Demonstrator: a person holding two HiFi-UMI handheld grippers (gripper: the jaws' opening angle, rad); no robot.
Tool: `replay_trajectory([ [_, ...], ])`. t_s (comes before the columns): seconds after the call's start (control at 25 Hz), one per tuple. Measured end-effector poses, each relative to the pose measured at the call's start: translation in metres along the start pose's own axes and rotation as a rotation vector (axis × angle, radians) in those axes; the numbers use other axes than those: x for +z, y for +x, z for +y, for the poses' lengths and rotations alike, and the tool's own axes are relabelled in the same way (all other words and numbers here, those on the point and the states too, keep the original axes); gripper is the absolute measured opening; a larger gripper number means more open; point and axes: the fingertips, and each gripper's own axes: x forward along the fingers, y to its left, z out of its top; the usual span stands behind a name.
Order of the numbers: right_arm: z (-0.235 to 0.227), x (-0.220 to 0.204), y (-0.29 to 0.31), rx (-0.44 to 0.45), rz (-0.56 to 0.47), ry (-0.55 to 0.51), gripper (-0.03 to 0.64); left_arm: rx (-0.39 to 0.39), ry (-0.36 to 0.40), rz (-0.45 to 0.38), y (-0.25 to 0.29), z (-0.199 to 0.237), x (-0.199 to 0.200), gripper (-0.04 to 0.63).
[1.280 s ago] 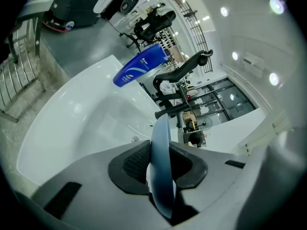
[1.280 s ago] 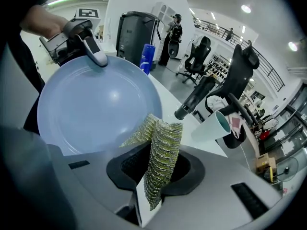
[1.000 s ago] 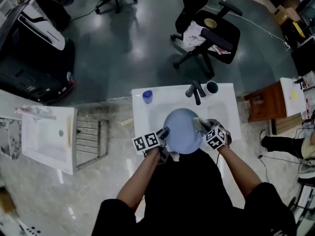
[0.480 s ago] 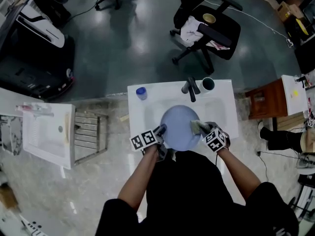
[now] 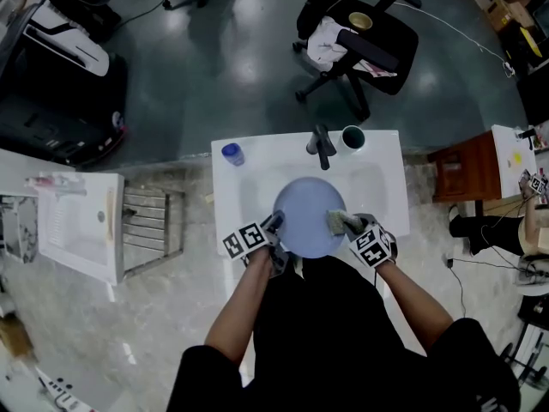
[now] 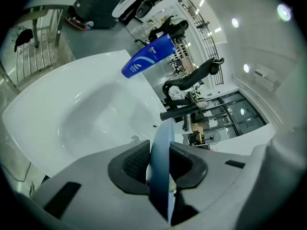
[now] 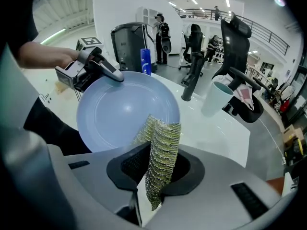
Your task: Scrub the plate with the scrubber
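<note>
A light blue plate (image 5: 309,216) is held over the white sink (image 5: 233,189). My left gripper (image 5: 273,226) is shut on the plate's left rim; in the left gripper view the plate (image 6: 161,162) stands edge-on between the pads. My right gripper (image 5: 347,224) is shut on a yellow-green mesh scrubber (image 5: 335,221), whose free end lies against the plate's right side. The right gripper view shows the scrubber (image 7: 159,152) pinched between the jaws, its top edge on the plate (image 7: 122,109) face, and the left gripper (image 7: 112,73) across the plate.
A dark tap (image 5: 321,147) stands at the sink's back, a white cup with a dark inside (image 5: 352,136) to its right, a blue bottle (image 5: 231,154) at the back left. A metal rack (image 5: 153,221) stands left of the sink, an office chair (image 5: 360,45) behind.
The scrubber has slid down and toward me along the plate's right side. The head camera has shifted, so the sink sits a little higher and further left in the picture. Both grips are unchanged.
</note>
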Motion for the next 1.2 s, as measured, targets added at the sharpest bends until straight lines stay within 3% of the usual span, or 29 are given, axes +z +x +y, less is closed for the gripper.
replay_trajectory([
  [0.36, -0.001, -0.008, -0.013, 0.007, -0.032, 0.054, 0.063, -0.021, -0.008, -0.052, 0.006, -0.012, -0.007, 0.078],
  [0.68, 0.008, 0.001, -0.030, 0.007, -0.100, 0.139, 0.061, -0.067, -0.065, -0.102, 0.007, -0.029, -0.009, 0.089],
  [1.2, 0.036, 0.026, -0.034, 0.077, -0.156, 0.203, 0.061, -0.086, -0.118, -0.092, 0.003, -0.027, -0.012, 0.089],
])
